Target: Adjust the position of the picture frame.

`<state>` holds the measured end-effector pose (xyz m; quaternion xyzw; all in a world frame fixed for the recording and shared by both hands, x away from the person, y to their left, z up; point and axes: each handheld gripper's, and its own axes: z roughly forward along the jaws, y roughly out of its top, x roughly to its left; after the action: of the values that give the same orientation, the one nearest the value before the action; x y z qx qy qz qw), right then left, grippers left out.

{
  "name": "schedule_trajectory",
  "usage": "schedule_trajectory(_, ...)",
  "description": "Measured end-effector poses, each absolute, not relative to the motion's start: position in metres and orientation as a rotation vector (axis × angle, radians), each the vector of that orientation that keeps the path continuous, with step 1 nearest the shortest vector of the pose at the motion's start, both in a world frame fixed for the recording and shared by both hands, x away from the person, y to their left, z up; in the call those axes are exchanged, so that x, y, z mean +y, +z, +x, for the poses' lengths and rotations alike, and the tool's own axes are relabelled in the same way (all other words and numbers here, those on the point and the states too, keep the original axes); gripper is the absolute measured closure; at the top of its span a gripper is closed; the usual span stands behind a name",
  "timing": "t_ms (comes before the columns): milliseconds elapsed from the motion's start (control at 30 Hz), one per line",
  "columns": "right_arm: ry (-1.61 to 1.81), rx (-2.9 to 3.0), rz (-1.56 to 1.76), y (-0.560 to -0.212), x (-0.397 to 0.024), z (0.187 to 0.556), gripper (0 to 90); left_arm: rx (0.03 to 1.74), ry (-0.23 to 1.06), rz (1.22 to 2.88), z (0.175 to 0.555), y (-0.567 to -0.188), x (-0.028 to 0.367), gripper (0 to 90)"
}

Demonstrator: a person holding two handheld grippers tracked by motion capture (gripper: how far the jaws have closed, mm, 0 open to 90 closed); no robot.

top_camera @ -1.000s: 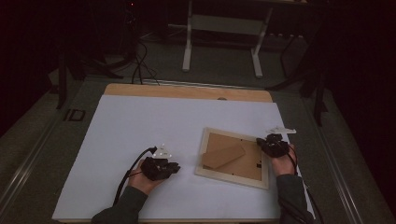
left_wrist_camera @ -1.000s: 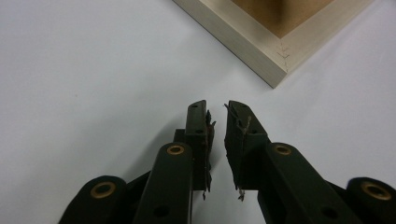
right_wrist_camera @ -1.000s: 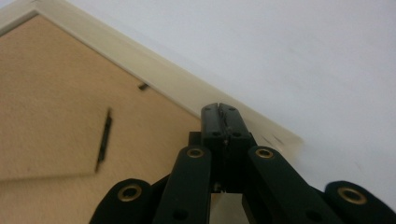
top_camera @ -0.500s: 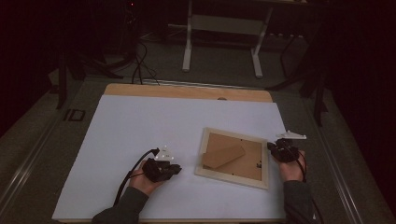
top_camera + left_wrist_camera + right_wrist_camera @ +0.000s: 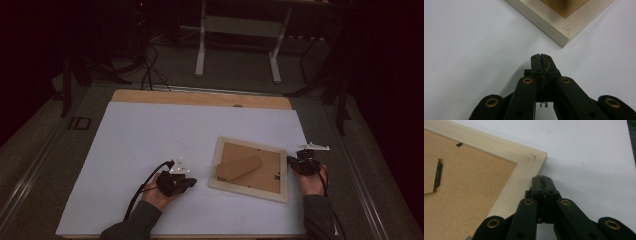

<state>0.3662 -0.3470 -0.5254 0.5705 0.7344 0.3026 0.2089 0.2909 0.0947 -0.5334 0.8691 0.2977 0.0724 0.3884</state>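
A pale wooden picture frame (image 5: 248,191) lies face down on the white sheet, its brown backing board and folded stand facing up. My left gripper (image 5: 193,182) rests on the sheet just left of the frame and points at it. Its jaws have just closed and meet with nothing between them (image 5: 541,56), a short way from the frame's corner (image 5: 559,30). My right gripper (image 5: 290,160) sits at the frame's right edge, shut and empty. Its tips (image 5: 541,178) are right beside the rim near a corner (image 5: 529,160); whether they touch it is unclear.
The white sheet (image 5: 150,140) covers most of the table, with a strip of bare wood (image 5: 200,98) along the far edge. The sheet's right edge runs just beside my right hand. A metal stand (image 5: 237,30) and cables are on the dark floor beyond.
My right gripper has slid a little to the right and toward the near edge, from the frame's far right corner to its right side. The left hand has stayed put.
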Motion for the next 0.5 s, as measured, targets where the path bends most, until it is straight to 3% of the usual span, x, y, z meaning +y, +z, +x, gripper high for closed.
schedule_trajectory(500,0.865,2.060,1.606,-0.526,-0.337,0.366,90.0,0.692,0.133,2.258,0.286,-0.537,0.079,89.8)
